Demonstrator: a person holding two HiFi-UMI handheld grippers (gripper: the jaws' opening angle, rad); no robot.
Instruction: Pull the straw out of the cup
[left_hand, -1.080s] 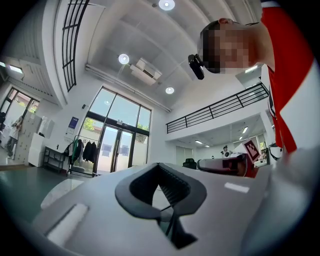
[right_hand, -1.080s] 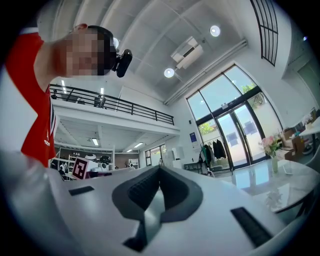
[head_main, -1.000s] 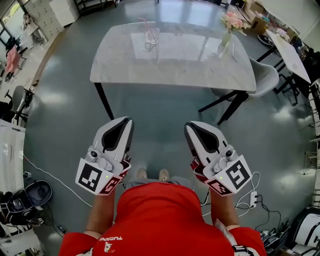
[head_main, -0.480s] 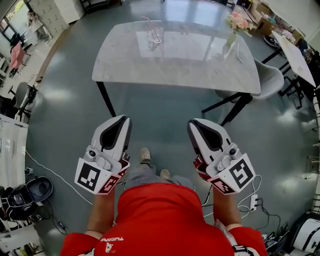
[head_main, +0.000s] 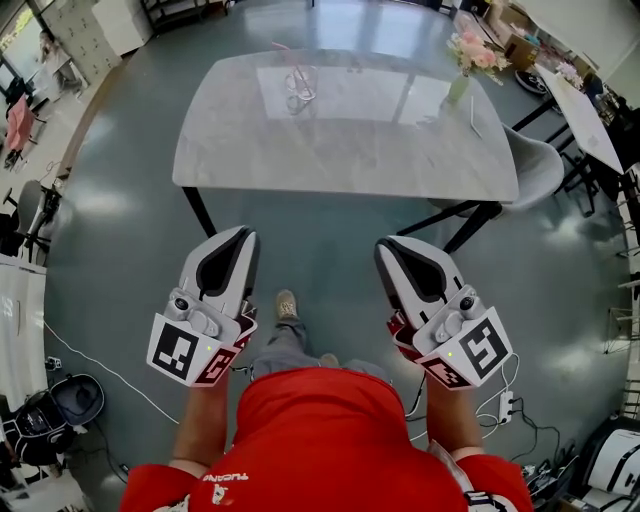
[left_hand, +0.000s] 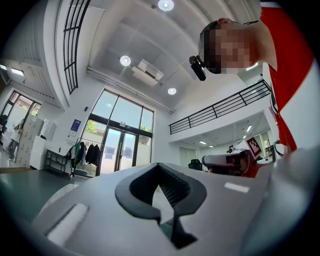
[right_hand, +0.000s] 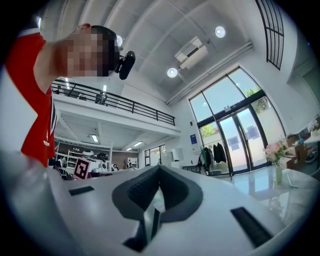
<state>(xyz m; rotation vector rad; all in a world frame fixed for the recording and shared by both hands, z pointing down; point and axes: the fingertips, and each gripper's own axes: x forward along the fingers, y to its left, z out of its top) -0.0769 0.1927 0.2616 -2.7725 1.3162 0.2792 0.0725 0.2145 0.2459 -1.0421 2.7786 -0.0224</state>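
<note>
Head view: two claws, left gripper (head_main: 238, 235) and right gripper (head_main: 388, 248), are side by side, and one cup (head_main: 298, 86) holding one straw (head_main: 287, 51) stands on the one table (head_main: 330, 140), well ahead of them. Left gripper view: both jaws are pressed together, with nothing between them. Right gripper view: likewise closed on nothing.

My table (head_main: 340, 150), a pale marbled top on dark legs, stands on the glossy grey floor (head_main: 320, 250) at my twelve o'clock. On its far side, toward eleven o'clock, a clear cup (head_main: 300, 84) stands with a pink straw (head_main: 290, 58) in it. At the one o'clock corner stands a vase (head_main: 457, 90) of pink flowers, well apart from the cup.
</note>
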